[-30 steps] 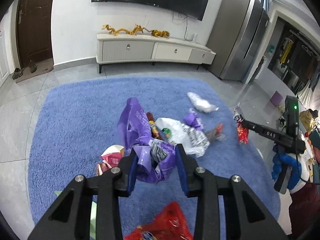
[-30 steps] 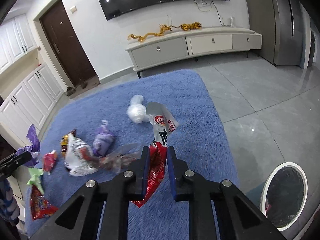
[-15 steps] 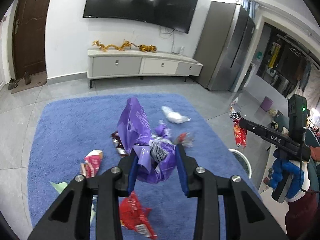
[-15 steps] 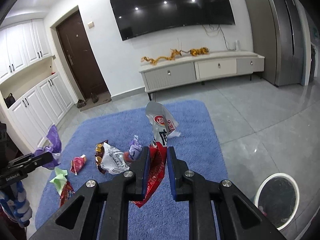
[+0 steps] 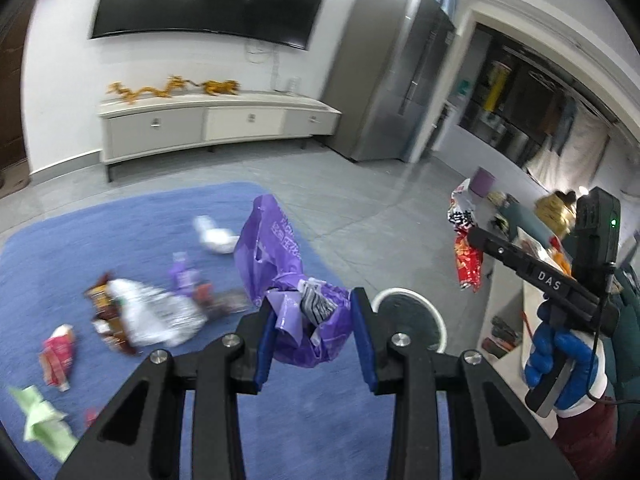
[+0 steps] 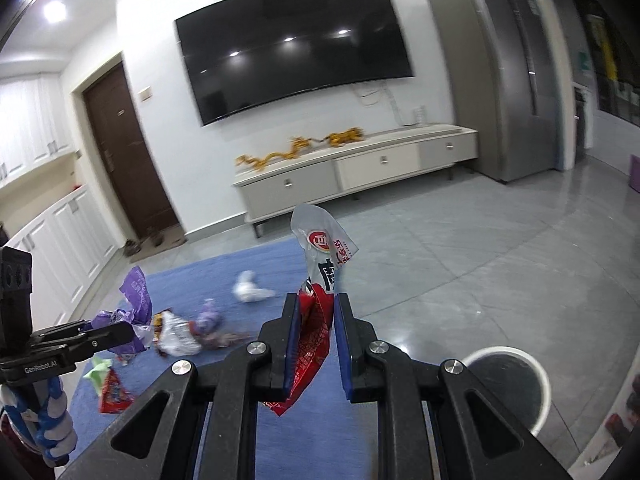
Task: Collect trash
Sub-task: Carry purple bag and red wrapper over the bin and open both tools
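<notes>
While claws (image 5: 314, 334) grip wrappers (image 5: 296, 308), bin rim (image 5: 438, 320) near

You have a grey tiled floor (image 6: 460, 248) with a blue rug (image 5: 120, 240) on it. Crumpled wrappers (image 5: 156, 316) litter the rug. A white-rimmed bin (image 6: 516, 384) stands just beside the rug.

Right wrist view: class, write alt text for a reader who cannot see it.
The right gripper pinches a red and silver snack wrapper above a blue rug strewn with litter. A white-rimmed bin stands on grey floor at lower right.
</notes>
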A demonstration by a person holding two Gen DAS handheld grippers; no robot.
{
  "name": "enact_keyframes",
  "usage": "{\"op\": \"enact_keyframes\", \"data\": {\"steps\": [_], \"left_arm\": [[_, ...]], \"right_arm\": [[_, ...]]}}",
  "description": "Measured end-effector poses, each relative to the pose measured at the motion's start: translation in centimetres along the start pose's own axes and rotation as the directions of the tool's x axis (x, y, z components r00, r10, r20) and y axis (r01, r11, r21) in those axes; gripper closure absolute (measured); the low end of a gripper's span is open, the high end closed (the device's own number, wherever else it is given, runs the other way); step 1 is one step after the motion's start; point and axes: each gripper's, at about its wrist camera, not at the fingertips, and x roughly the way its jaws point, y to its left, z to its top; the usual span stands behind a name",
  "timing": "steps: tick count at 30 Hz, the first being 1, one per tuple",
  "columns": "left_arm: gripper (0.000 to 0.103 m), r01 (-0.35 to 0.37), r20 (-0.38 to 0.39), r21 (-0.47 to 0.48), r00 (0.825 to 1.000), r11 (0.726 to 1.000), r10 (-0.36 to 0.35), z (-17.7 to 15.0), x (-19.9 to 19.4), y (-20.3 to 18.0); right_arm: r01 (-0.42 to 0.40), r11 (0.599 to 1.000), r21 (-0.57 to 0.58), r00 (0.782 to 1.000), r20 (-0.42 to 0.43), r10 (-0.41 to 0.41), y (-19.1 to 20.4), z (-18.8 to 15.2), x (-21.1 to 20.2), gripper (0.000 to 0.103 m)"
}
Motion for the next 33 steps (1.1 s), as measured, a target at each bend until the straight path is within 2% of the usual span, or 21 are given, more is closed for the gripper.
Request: {"op": "enact_keyframes", "data": {"steps": [4,8,15,19,25,29,33], "left_arm": [[0.070,0.051,-0.058,0.054,0.997,0.997,-0.048,0.9,4.0,-4.6],[0.070,0.107,-0.141,0.084,0.986,0.991,-0.094,1.3,9.3,-9.4],[0.070,0.180,-0.294,0.104,0.945,0.978,-0.143,1.3,19.8,-16.2],[0.070,0.210,-0.363,0.109,0.918,0.972,-0.158,1.2,25.7,-19.7],[0.068,0.221,-0.439,0.080,0.883,0.972,-0.165,0.4,33.0,-22.0],[0.067,0.220,-0.473,0.030,0.862,0.975,-0.180,-0.4,36.6,-22.1],[0.059,0.221,-0.505,-0.037,0.837,0.975,-0.209,-1.2,39.7,-21.8]], "right_arm": [[0.073,0.996,0.047,0.997,0.003,-0.073,-5.2,-0.6,-1.2,0.087],[0.145,0.985,0.096,0.989,-0.031,-0.142,-10.8,-1.8,-1.3,0.087],[0.243,0.951,0.194,0.966,-0.139,-0.218,-20.3,-5.0,0.7,0.087],[0.278,0.933,0.227,0.952,-0.193,-0.237,-24.2,-6.4,2.3,0.087],[0.296,0.917,0.267,0.942,-0.243,-0.233,-28.0,-7.9,4.7,0.086],[0.303,0.908,0.289,0.936,-0.270,-0.227,-29.8,-8.8,6.6,0.081],[0.319,0.895,0.310,0.927,-0.300,-0.226,-30.9,-10.2,8.2,0.079]]}}
